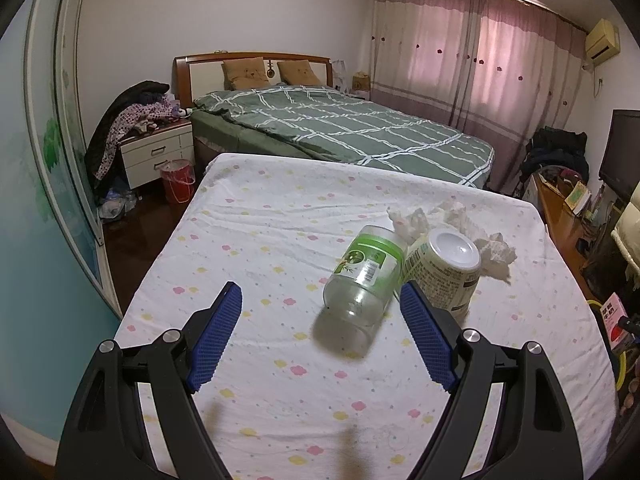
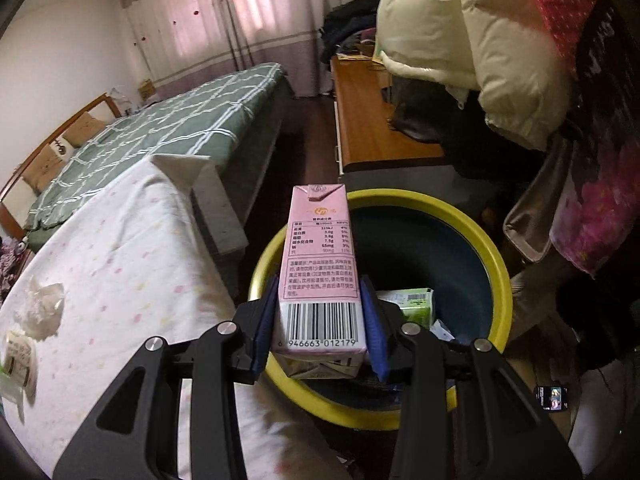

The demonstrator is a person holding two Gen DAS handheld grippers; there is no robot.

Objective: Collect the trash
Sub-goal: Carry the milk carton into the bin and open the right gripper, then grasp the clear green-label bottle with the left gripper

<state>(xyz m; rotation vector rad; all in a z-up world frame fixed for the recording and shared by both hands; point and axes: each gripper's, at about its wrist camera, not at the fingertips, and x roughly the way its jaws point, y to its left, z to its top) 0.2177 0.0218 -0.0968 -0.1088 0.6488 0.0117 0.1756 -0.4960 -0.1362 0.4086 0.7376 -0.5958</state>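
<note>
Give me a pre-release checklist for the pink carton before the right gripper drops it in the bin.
1. Right gripper holds the pink carton between both pads: ok.
2. Carton over the yellow-rimmed bin opening: ok, it appears above the near rim.
3. Space in the bin: ok; only a green pack and scraps lie at the bottom.
4. Left gripper open with nothing between its pads: ok.
5. Trash left on the sheet: not ok; clear bottle, can and crumpled tissue remain.
</note>
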